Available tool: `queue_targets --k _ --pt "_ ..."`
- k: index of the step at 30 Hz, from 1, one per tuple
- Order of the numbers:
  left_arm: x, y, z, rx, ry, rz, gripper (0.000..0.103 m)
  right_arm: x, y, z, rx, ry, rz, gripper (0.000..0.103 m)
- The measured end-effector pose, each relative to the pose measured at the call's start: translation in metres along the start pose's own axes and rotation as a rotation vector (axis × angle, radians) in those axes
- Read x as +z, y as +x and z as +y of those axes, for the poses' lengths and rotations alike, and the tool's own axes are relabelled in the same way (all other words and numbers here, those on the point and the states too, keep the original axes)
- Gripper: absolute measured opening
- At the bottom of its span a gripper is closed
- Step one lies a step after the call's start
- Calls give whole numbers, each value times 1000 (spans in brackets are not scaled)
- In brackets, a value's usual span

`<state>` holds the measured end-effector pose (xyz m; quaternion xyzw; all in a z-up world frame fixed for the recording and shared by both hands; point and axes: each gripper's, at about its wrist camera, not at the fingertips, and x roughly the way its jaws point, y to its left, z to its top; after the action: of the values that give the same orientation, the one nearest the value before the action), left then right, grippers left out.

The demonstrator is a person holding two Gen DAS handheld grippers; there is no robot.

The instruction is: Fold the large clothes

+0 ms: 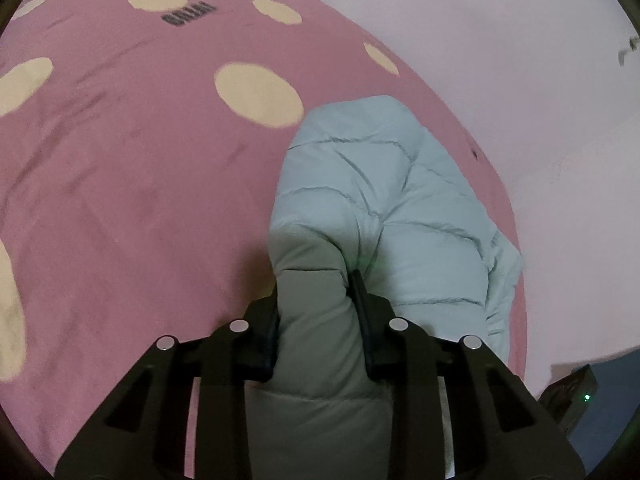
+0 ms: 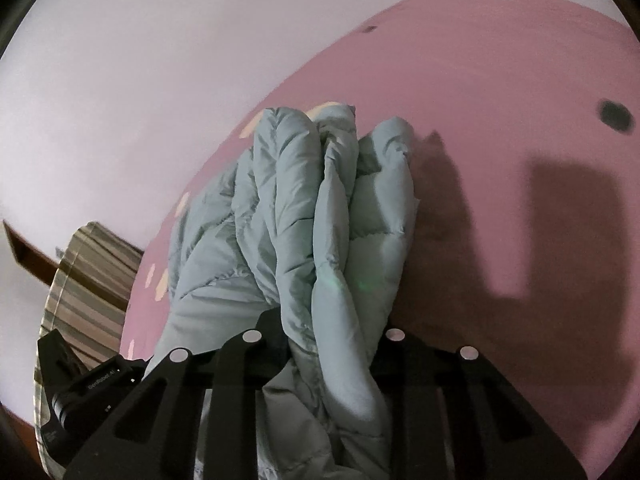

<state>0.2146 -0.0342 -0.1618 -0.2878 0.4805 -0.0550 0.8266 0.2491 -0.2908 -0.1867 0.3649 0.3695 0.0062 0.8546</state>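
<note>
A pale blue-green quilted puffer jacket lies on a pink bed cover with cream dots. In the left wrist view my left gripper is shut on a thick padded edge of the jacket, which bulges between its black fingers. In the right wrist view the jacket is bunched into upright folds. My right gripper is shut on a bundle of that fabric, which hides its fingertips. The jacket's far side rests on the pink bed cover.
A white wall runs right behind the bed's far edge. A dark box with a green light sits low at the right. A striped cloth and the black body of another gripper show past the bed's left edge.
</note>
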Motion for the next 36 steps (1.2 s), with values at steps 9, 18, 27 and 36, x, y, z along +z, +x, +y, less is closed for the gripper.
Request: queue_targets --k 9,18,27,36 --pt "63 -16 35 64 -17 -110 29 13 62 69 70 -81 31 24" --pt "90 19 75 103 -56 -71 29 4 116 80 33 -106 95 24" --pt "89 22 72 127 8 -75 31 0 118 64 41 -74 109 27" --pt "89 15 69 159 58 -77 43 1 114 63 26 -67 112 36"
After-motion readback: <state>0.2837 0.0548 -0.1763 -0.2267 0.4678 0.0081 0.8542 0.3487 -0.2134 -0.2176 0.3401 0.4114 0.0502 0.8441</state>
